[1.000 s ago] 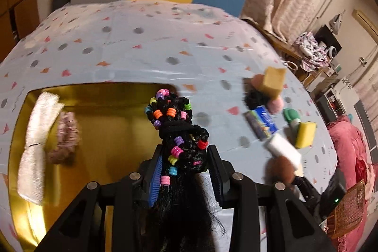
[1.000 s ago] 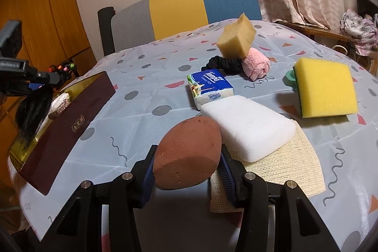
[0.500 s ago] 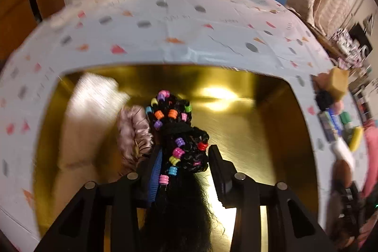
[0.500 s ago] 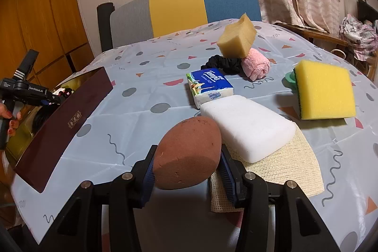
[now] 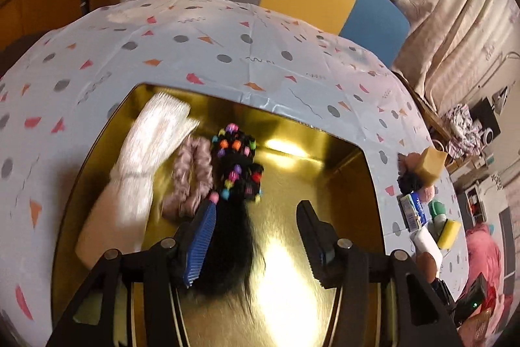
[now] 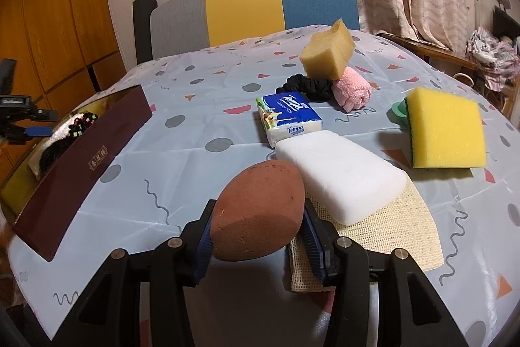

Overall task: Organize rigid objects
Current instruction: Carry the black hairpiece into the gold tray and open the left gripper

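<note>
A black beaded hairpiece (image 5: 235,184) is seen lying in the gold-lined box (image 5: 341,171) between the spread jaws of the left hand-held gripper (image 5: 256,236), released beside its left finger; a mauve scrunchie (image 5: 190,178) and white cloth (image 5: 146,158) lie just left of it. The drop-off step is judged complete. At the right hand-held gripper (image 6: 258,236), a brown oval sponge (image 6: 258,210) is held clenched just above the tabletop (image 6: 195,119), the box (image 6: 81,165) well to its left. Next, a carry across and release are called for.
</note>
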Demonstrator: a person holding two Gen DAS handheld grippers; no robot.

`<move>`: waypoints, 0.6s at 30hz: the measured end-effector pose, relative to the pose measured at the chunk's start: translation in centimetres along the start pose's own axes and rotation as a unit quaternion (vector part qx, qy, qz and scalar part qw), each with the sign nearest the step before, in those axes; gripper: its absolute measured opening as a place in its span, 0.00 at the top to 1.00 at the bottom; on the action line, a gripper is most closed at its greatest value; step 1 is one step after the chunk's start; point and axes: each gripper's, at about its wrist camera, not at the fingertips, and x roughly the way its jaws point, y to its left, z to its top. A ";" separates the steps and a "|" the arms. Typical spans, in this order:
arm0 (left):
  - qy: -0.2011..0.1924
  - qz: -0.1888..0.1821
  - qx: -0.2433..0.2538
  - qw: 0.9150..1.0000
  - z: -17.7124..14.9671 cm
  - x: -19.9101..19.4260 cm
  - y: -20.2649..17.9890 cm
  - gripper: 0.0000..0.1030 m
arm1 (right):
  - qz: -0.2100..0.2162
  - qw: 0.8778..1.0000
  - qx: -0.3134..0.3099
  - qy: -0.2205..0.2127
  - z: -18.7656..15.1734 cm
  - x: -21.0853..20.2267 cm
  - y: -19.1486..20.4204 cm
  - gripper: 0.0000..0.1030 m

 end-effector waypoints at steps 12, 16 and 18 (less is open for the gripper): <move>0.006 -0.011 0.011 1.000 -4.2 -1.4 -1.2 0.49 | 0.017 0.999 0.031 0.008 2.0 -1.2 1.8 0.54; 0.003 -0.003 0.029 1.000 -4.9 -1.8 -1.5 0.49 | 0.043 0.999 0.008 -0.002 3.6 -1.9 4.4 0.54; 0.003 -0.001 0.028 1.000 -5.2 -2.0 -1.2 0.49 | 0.060 0.998 0.005 -0.007 4.6 -2.0 5.7 0.54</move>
